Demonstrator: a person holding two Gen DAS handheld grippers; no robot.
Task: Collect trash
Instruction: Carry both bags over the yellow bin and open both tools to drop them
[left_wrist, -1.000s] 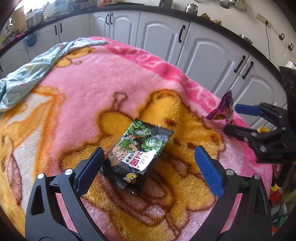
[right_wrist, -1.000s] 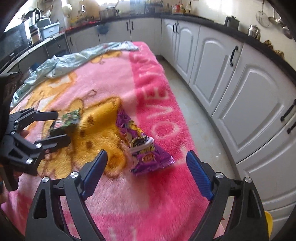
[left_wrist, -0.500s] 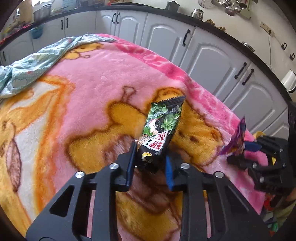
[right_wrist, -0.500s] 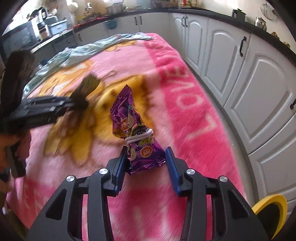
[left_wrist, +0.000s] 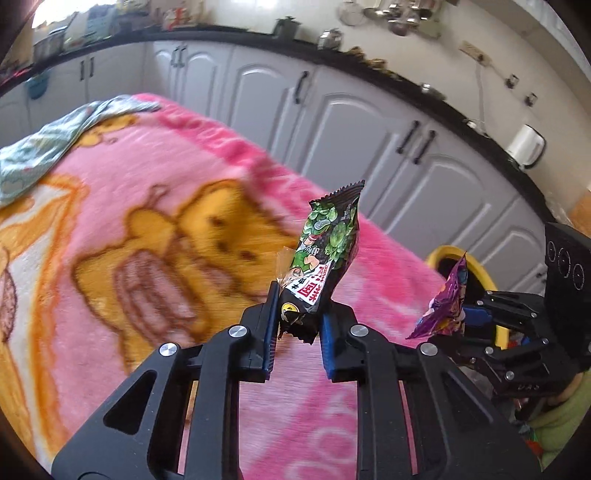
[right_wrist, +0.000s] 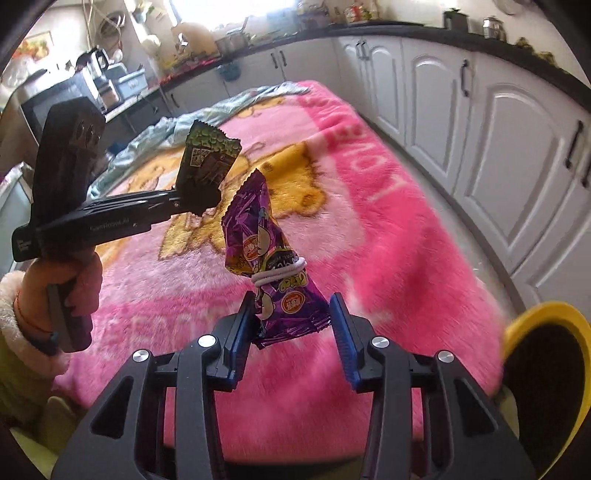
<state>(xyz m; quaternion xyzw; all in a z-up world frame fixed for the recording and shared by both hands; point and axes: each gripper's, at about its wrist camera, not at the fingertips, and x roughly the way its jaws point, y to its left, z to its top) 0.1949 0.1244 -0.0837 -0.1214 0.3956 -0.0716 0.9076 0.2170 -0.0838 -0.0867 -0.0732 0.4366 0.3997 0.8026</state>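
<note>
Jaws of the left gripper (left_wrist: 297, 334) clamp a green packet (left_wrist: 325, 258); right gripper (right_wrist: 291, 328) grips a purple packet (right_wrist: 266, 254), both above the blanket (right_wrist: 369, 221).

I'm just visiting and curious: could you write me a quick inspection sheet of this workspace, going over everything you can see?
Surface: pink cartoon blanket.
Job's things: black-green snack wrapper and purple snack wrapper, both lifted; yellow bin off the blanket's corner.
Clutter: light blue cloth at the far end.
Grippers: left gripper shut on the black-green wrapper; right gripper shut on the purple one.
Cables: wall cord.
Surroundings: white cabinets, crowded countertop.
</note>
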